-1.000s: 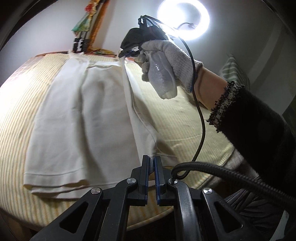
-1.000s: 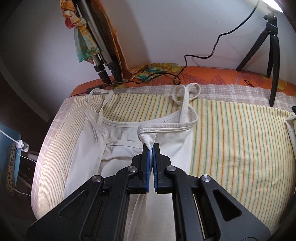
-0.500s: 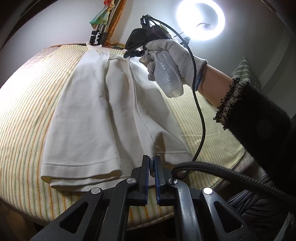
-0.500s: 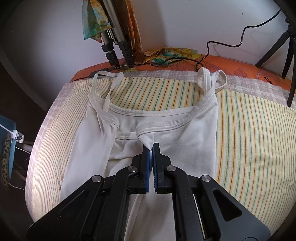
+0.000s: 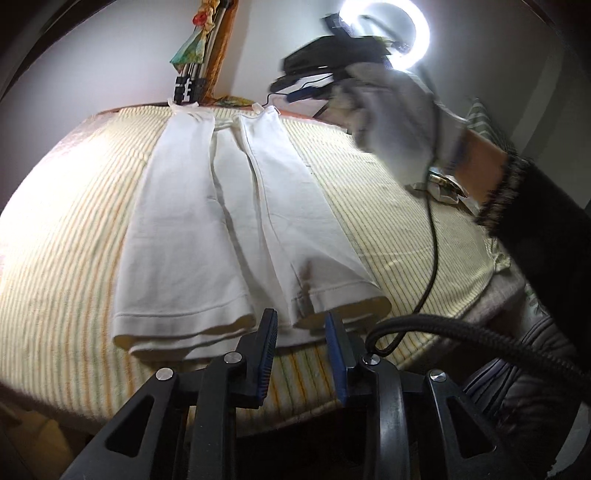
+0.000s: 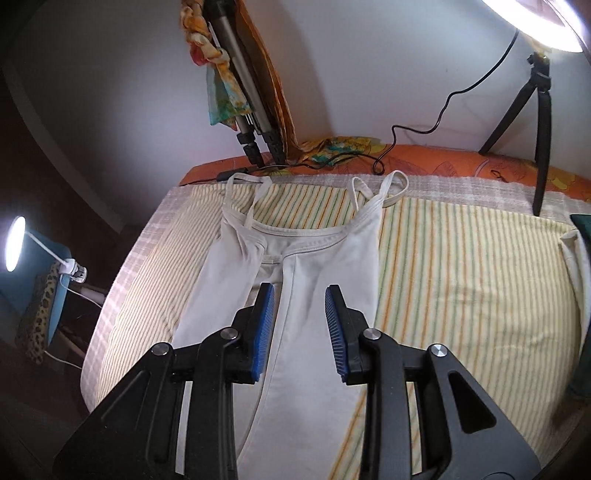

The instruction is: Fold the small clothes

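A white strappy top (image 5: 236, 221) lies flat on the striped bed cover (image 5: 66, 229), both long sides folded in toward the middle. Its hem is near the front edge and its straps (image 6: 373, 192) are at the far end. My left gripper (image 5: 301, 328) is open and empty just off the hem. My right gripper (image 6: 300, 302) is open and empty above the top (image 6: 317, 280), below the neckline. In the left wrist view the right gripper and its gloved hand (image 5: 391, 110) are lifted above the bed, blurred.
Tripod legs (image 6: 255, 144) and a colourful cloth stand at the bed's far corner. A small black tripod (image 6: 532, 110) and a cable sit on the orange sheet (image 6: 443, 162). A ring light (image 5: 388, 33) glows above. Another white garment (image 6: 574, 258) lies at the right edge.
Both grippers have opened and let go of the top's right side, which now lies folded over the middle. The right gripper has lifted away.
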Demonstrator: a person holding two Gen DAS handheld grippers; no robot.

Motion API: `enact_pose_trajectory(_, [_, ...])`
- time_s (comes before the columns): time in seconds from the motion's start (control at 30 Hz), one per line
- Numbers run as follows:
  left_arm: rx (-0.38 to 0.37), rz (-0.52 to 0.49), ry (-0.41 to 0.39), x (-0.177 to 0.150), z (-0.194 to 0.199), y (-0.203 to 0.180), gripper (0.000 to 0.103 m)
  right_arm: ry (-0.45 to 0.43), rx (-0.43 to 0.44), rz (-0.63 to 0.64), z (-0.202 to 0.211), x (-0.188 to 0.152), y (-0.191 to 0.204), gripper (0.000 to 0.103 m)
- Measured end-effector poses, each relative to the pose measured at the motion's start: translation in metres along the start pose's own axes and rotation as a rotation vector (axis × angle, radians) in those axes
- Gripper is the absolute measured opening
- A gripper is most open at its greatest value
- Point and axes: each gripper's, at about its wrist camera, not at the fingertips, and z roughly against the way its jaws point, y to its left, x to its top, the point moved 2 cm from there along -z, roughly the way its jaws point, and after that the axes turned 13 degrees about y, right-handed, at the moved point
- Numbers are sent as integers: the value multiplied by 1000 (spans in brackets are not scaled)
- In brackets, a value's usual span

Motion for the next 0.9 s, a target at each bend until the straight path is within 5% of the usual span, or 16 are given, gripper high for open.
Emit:
enact_pose_trajectory(0.33, [121,-27,-26,-10,30,27,32,55,28,8,71,-124,1,30])
enact_pose_trajectory(0.53, [55,97,28,3,35,73,49,190,86,-7,51,-206,0,30])
enact_pose_trajectory(0.73, [-61,256,96,7,16,106,49,316,236,-103,13,-250,-10,30])
enact_pose_trajectory(0.9, [-101,275,135,3,4,109,48,319,337,-142,9,-262,-18,31])
